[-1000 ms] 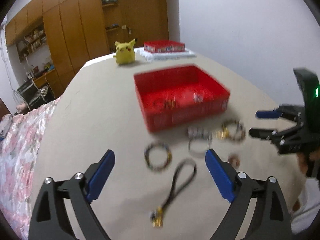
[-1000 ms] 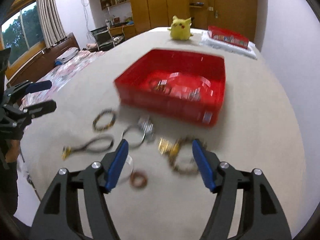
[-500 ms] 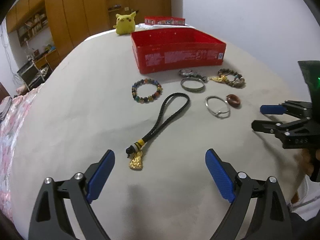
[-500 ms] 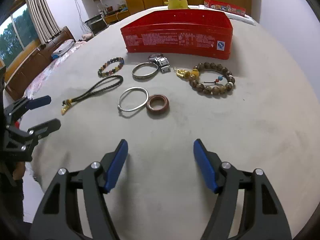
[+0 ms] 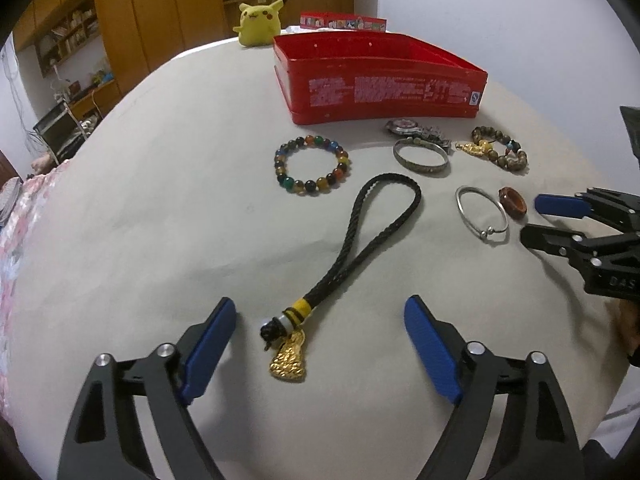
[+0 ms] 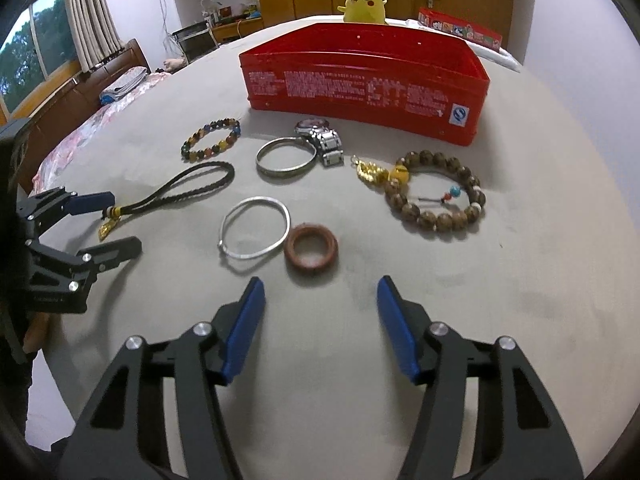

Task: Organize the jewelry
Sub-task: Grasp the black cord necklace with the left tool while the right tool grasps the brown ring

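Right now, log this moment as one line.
left hand-held gripper: open, over gold pendant cord | right hand-held gripper: open, near brown ring | red box: jewelry outside

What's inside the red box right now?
Cannot tell. Both wrist views sit low, so the red box shows only its printed front wall and a strip of inner back wall; its floor is hidden. The yellow plush stands behind it.

Behind your table (image 6: pixel 520 280) you have tall wooden cupboards (image 5: pixel 160 12) and open shelves (image 5: pixel 68 36) along the far side, and a plain white wall (image 5: pixel 500 12) on the right. A curtained window (image 6: pixel 48 36) on the left shows green trees outside.
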A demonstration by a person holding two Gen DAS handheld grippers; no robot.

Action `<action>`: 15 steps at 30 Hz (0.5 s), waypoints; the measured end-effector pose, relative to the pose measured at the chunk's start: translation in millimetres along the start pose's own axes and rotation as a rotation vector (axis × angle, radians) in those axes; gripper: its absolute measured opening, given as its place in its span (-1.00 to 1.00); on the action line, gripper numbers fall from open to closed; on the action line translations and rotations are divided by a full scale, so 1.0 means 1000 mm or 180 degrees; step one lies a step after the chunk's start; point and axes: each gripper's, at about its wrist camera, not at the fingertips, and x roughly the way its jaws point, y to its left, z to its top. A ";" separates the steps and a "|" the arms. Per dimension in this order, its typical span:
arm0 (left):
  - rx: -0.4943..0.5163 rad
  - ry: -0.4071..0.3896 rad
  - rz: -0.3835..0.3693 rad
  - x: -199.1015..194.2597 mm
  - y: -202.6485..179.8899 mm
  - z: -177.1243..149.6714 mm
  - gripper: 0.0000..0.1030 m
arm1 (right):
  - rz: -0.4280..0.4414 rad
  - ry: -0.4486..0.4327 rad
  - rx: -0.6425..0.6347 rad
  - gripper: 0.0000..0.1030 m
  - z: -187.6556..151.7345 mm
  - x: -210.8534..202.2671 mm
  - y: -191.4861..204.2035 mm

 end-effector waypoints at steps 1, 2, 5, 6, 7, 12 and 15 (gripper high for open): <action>0.0012 -0.0005 -0.0004 0.000 -0.001 0.001 0.57 | -0.0004 -0.0004 -0.0010 0.03 0.002 0.001 0.001; 0.0022 -0.0010 -0.0010 0.001 -0.002 0.001 0.54 | -0.0006 -0.0006 -0.0020 0.02 0.003 0.003 0.001; 0.0050 -0.0009 -0.0045 0.001 -0.005 0.003 0.36 | 0.0001 -0.0013 -0.0041 -0.07 0.006 0.005 0.001; 0.0060 -0.0002 -0.0071 0.000 -0.007 0.004 0.25 | 0.0003 -0.0013 -0.0045 -0.10 0.007 0.006 0.001; 0.0056 0.0003 -0.0096 0.000 -0.007 0.004 0.08 | 0.0004 -0.0015 -0.0050 -0.14 0.007 0.006 0.001; 0.0009 0.0029 -0.0177 -0.001 -0.009 0.008 -0.37 | 0.0025 -0.0020 -0.0076 -0.33 0.009 0.008 0.001; -0.0004 0.0035 -0.0200 -0.001 -0.010 0.009 -0.45 | 0.0042 -0.0024 -0.0093 -0.45 0.009 0.008 0.002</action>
